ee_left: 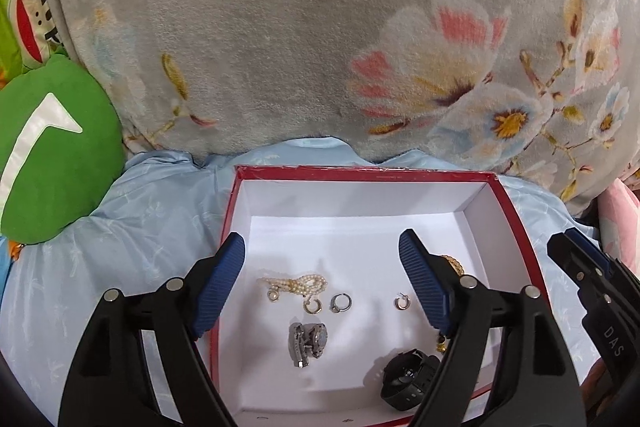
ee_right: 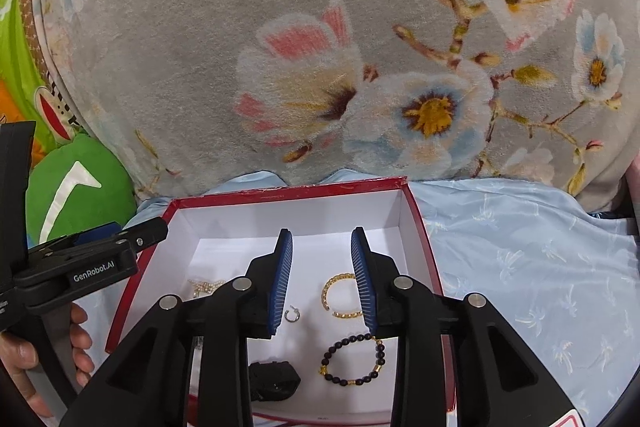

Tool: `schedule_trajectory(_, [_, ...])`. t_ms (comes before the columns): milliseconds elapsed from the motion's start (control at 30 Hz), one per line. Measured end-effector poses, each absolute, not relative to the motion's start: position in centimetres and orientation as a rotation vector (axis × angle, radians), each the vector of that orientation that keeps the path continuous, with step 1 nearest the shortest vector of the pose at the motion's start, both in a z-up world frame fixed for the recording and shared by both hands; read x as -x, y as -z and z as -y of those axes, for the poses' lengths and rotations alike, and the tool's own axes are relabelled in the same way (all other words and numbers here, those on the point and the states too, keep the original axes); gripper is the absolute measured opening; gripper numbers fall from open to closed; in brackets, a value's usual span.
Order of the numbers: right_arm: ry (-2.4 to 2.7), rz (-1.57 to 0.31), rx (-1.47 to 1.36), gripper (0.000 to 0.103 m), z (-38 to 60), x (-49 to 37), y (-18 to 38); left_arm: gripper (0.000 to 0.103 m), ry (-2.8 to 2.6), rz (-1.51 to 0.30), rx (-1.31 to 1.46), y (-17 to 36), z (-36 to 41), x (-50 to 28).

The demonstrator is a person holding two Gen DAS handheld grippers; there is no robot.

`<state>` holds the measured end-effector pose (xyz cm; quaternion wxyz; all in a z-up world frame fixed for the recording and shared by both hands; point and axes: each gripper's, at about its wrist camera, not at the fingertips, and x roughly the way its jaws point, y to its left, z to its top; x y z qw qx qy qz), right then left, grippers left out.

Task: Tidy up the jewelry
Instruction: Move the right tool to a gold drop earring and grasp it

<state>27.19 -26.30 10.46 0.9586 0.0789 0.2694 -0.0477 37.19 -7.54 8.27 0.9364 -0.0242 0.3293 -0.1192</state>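
Observation:
A red box with a white inside (ee_left: 400, 203) (ee_right: 304, 215) lies on the bed. In it lie a pearl strand (ee_left: 298, 283), three small hoop earrings (ee_left: 341, 302), a silver watch (ee_left: 308, 343), a black watch (ee_left: 408, 377) (ee_right: 274, 381), a gold chain bangle (ee_right: 340, 297) and a dark bead bracelet (ee_right: 354, 359). My left gripper (ee_left: 322, 251) is open wide and empty above the box. My right gripper (ee_right: 322, 241) is open and empty above the bangle and one earring (ee_right: 292, 315).
A grey floral blanket (ee_left: 320, 27) is piled behind the box. A green plush cushion (ee_left: 52, 147) lies at the left. Light blue bedsheet (ee_right: 520, 267) surrounds the box. The right gripper shows at the right edge of the left wrist view (ee_left: 592, 291).

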Motion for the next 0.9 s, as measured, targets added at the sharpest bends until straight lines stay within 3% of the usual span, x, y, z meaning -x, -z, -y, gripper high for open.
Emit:
schedule_trajectory(433, [0.077,-0.634,-0.119,0.032,23.7,-17.3,-7.0,0.077,0.226,-0.692,0.067,-7.8,2.6,-29.1])
schedule_trajectory(900, [-0.009,-0.924,-0.119,0.032,17.8,-7.2,4.3,0.077,0.164,-0.928,0.072,1.9,-1.1,-18.2])
